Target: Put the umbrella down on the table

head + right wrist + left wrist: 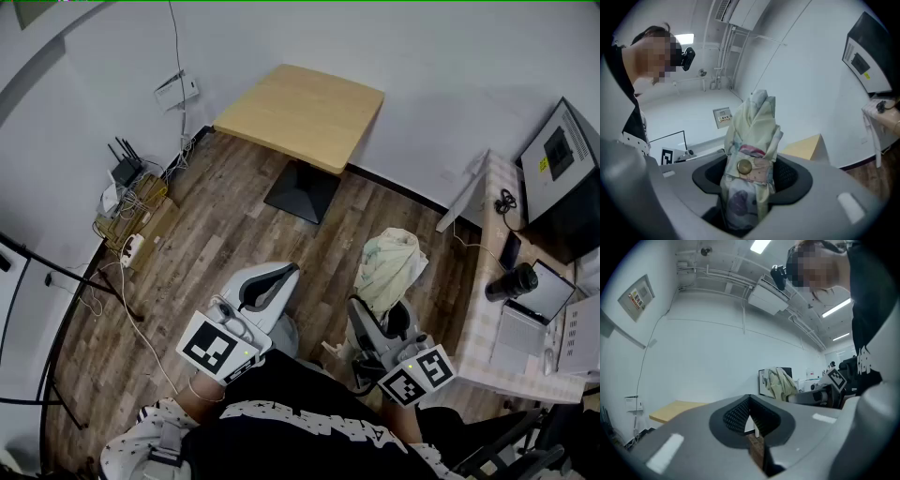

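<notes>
A folded pale cream-green umbrella (389,267) stands upright out of my right gripper (373,317), which is shut on its lower part. In the right gripper view the umbrella (752,154) fills the gap between the jaws, and its snap strap shows just above them. My left gripper (268,283) is held beside it, over the floor, with its white jaws closed together and nothing between them. The square wooden table (300,112) stands ahead by the white wall, well beyond both grippers. From the left gripper view, the umbrella (780,383) shows to the right and the table (677,409) low at the left.
A desk (487,309) along the right carries a laptop (534,305), a black lens and a dark printer (567,178). A router, boxes and cables (131,202) lie on the wood floor at the left. The table rests on a black pedestal base (302,192).
</notes>
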Motion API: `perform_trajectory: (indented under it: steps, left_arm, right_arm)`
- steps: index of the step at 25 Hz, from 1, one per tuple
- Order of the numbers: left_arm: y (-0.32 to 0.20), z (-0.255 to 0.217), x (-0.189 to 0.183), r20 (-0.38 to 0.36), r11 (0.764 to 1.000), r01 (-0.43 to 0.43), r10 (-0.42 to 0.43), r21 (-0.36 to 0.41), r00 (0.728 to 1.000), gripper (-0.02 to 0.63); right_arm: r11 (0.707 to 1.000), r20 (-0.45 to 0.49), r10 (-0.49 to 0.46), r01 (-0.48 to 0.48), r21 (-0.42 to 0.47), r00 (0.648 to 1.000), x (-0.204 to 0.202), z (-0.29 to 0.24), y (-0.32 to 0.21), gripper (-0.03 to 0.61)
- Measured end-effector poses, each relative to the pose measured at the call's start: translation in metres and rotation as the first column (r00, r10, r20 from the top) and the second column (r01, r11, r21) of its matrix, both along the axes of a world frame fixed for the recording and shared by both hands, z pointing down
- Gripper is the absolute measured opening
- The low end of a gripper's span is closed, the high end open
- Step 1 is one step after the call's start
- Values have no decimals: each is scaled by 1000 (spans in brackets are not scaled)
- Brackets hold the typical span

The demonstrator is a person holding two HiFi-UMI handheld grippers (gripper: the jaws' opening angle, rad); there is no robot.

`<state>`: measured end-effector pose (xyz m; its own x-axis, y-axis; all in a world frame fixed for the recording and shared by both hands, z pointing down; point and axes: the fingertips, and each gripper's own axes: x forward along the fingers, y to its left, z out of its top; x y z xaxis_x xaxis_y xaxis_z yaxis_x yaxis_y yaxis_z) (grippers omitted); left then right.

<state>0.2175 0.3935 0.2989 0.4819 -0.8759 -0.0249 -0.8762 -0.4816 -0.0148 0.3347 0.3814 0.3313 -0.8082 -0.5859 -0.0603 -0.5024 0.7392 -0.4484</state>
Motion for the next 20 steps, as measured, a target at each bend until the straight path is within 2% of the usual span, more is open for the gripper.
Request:
perform_trajectory:
  steps: [7, 11, 20]
  left_arm:
    - [-5, 6, -5, -21, 1000, -2, 2, -8, 1000, -15]
    - [-12, 8, -15, -33, 1000, -11, 10, -22, 999, -15]
    - [-31, 12, -23, -50, 999, -26, 24, -27, 998, -15]
  right_arm:
    - [1000, -22, 10, -10, 15, 1000, -4, 2, -2, 268]
    - [1000, 27, 12, -12, -23, 1000, -12, 2, -9, 268]
    - [999, -7, 36, -36, -17, 999, -19, 5, -26, 270]
